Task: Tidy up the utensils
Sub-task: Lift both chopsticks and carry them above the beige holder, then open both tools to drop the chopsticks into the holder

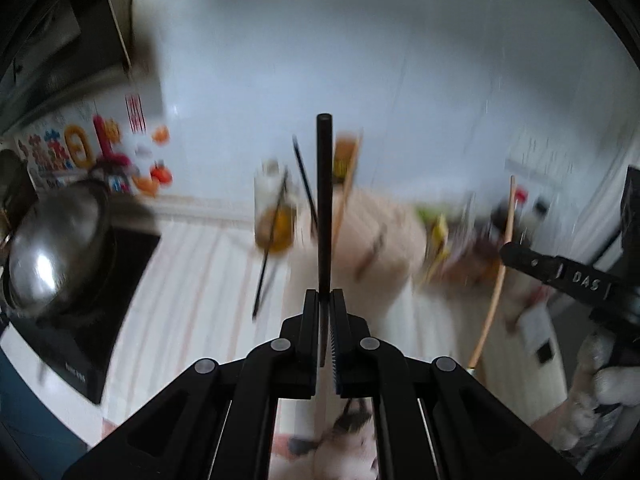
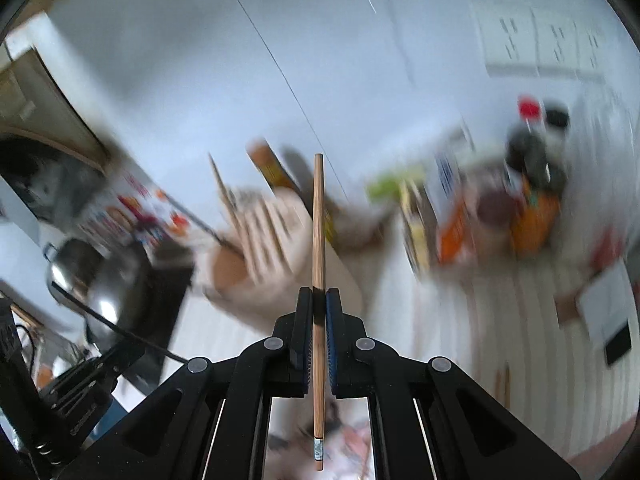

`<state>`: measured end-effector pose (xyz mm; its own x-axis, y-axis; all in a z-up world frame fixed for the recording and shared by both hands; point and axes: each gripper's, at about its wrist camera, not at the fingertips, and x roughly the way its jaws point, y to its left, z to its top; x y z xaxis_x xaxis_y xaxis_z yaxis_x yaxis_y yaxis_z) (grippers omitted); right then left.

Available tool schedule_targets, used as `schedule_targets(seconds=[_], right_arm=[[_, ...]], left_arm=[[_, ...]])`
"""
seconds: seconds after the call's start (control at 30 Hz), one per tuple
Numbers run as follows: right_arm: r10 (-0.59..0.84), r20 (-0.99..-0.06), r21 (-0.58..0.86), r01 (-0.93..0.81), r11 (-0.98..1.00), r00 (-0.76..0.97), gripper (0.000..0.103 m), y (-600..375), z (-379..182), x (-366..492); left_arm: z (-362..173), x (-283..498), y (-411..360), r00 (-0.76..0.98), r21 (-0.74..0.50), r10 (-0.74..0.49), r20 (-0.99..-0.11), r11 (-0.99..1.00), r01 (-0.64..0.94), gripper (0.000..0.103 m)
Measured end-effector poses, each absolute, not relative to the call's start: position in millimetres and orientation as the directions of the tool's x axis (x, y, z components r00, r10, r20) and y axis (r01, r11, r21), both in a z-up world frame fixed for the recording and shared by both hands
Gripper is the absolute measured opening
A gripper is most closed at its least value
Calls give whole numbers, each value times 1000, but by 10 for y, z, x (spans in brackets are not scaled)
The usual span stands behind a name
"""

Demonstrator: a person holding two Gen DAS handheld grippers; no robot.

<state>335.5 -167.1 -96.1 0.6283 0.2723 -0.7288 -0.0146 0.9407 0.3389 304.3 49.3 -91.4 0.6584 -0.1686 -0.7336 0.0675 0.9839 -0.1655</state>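
Nearest the left wrist camera, we see our left gripper [image 1: 325, 300] clamped on a black chopstick [image 1: 324, 200] that stands straight up between the closed jaws. At the right edge of that view our right gripper [image 1: 520, 256] reaches in, pinching a wooden chopstick [image 1: 496, 284] that curves in the lens; a gloved hand [image 1: 608, 384] shows below it.

In the right wrist view the right gripper [image 2: 318, 300] is closed on the wooden chopstick [image 2: 318, 232], which runs upright through the jaws, with a small label near its lower end. The left gripper [image 2: 100, 364] shows at the lower left with the black chopstick [image 2: 120, 330].

Farther off, on a striped counter [image 1: 192, 280], a pale slotted utensil holder [image 2: 264, 240] holds more chopsticks, though all is blurred. A steel pot [image 1: 56, 240] sits on a dark cooktop [image 1: 104, 312] at the left, and bottles and packets [image 2: 520, 208] crowd the right against the white wall [image 1: 360, 40].
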Motion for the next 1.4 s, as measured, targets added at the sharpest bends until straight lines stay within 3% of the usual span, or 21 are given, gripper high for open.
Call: schedule_targets(seconds=[0.33,0.8,1.2,1.27,1.3,1.33,1.37,1.4], right_arm=[[289,-583,348,-88,933,759,6,-1271,-345,4009],[258,-585,240,-141,961,769,6,-792,-806,4266],[344,-651,312,-175,934,676,11,-1000,-804,4120],[346,-639,330,-162,930,687,32,-1126,-706,4012],[343,-634,339,-150,929,693,36,-1201,-655,3949],[343,-630,346,-143,927,697,38,-1249,-621,3908],[341,-627,353,-134,926,700,39,-1319,-579,3847],[328,-628,350,-120,929,706,40,-1392,-550,3774]], left_arm=[[-195,3748,635,775,-220,-165,-611,975,35,3],[-720,4009,479,614,-288,-267,-743,955,66,3],[-683,3851,415,543,-308,-298,-785,949,75,8],[-592,3772,457,580,-254,-236,-780,966,51,15],[-561,3744,481,590,-240,-217,-777,970,41,36],[-530,3693,522,605,-228,-195,-772,973,24,72],[-521,3657,563,616,-225,-182,-766,974,7,85],[-510,3606,608,634,-226,-169,-755,974,-8,90]])
